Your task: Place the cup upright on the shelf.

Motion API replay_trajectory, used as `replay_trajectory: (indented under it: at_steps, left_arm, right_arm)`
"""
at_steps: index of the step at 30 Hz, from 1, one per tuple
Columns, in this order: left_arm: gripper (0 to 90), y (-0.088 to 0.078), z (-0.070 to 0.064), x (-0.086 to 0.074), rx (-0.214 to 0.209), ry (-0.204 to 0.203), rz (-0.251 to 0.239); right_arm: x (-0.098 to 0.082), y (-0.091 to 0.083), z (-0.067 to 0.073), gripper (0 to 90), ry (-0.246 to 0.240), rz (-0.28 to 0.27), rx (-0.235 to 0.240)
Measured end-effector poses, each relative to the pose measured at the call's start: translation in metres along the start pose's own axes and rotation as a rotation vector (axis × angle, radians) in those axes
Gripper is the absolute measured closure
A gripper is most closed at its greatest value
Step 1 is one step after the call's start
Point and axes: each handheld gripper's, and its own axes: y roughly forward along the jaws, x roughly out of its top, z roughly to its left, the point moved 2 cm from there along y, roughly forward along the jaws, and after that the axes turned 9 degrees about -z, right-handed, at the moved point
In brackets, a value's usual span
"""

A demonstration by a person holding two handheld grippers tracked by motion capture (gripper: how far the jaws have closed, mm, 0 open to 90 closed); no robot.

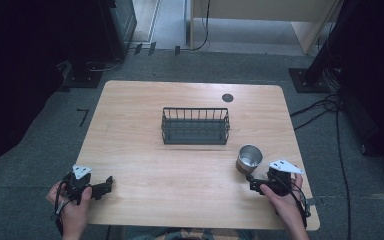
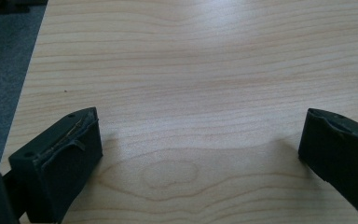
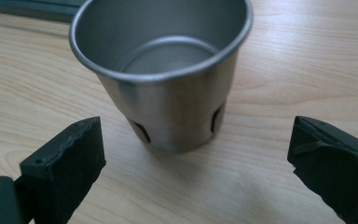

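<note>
— What are the right jaws doing? Closing on anything?

— No, they're standing wide apart with nothing between the pads. The right gripper (image 3: 193, 158) is pointing straight at the cup (image 3: 168, 74), which is sitting just ahead of the jaws, apart from both, a little left of centre between them.

— So the person is lining up a grab?

— That's how I'm reading it: the reach is under way and the grasp is not yet made. From above, the right gripper (image 1: 256, 181) is hovering just beside the cup (image 1: 249, 158), near the table's (image 1: 145, 165) front right corner.

— What is the next move asking for?

— I'd say pushing forward until the cup wall is sitting between the pads, then squeezing. The steel is looking smooth and the cup is tapering downward, so a low, square grip is probably going to matter, or it could slip or tip.

— And the left one?

— The left gripper (image 2: 200, 140) is idling over bare wood, jaws just as wide, holding nothing. It's resting at the front left edge (image 1: 105, 186), well apart from everything.

— Anything in the cup?

— It's standing upright and looking empty; I'm seeing its bare bottom. The rack (image 1: 195, 126) is sitting mid-table behind the cup, also looking empty, perhaps where the cup is headed.
</note>
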Motion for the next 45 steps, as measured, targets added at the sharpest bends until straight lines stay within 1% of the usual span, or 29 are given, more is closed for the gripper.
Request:
replay_trajectory:
  at_steps: [5,9,14,19,21,23,24,26,30,31,34,38,45]
  left_arm:
    - [0.0,0.0,0.0,0.0,0.0,0.0,0.0]
    - [0.0,0.0,0.0,0.0,0.0,0.0,0.0]
    - [0.0,0.0,0.0,0.0,0.0,0.0,0.0]
    - [0.0,0.0,0.0,0.0,0.0,0.0,0.0]
    - [0.0,0.0,0.0,0.0,0.0,0.0,0.0]
    - [0.0,0.0,0.0,0.0,0.0,0.0,0.0]
    - [0.0,0.0,0.0,0.0,0.0,0.001,0.0]
    - [0.0,0.0,0.0,0.0,0.0,0.0,0.0]
    - [0.0,0.0,0.0,0.0,0.0,0.0,0.0]
    - [0.0,0.0,0.0,0.0,0.0,0.0,0.0]
    - [0.0,0.0,0.0,0.0,0.0,0.001,0.0]
    - [0.0,0.0,0.0,0.0,0.0,0.0,0.0]
    - [0.0,0.0,0.0,0.0,0.0,0.001,0.0]
  right_arm:
    - [0.008,0.011,0.009,3.6,-0.013,-0.004,0.009]
    - [0.011,0.017,0.013,3.7,-0.009,-0.006,0.015]
    - [0.013,0.027,0.017,3.9,-0.004,-0.004,0.01]
    - [0.016,0.037,0.018,5.0,0.006,-0.005,-0.013]
    - [0.016,0.04,0.018,6.9,0.005,-0.007,-0.021]
    - [0.016,0.043,0.016,10.8,0.015,-0.013,-0.036]
    - [0.016,0.044,0.016,12.4,0.018,-0.015,-0.041]
    - [0.017,0.045,0.016,12.9,0.021,-0.021,-0.039]
    - [0.018,0.046,0.018,16.9,0.011,-0.035,-0.037]
    - [0.019,0.047,0.019,17.0,0.004,-0.035,-0.042]
    - [0.019,0.047,0.02,17.3,0.005,-0.033,-0.044]
    - [0.022,0.045,0.022,17.5,0.002,-0.04,-0.035]
    - [0.034,0.04,0.029,17.5,-0.005,-0.058,-0.022]
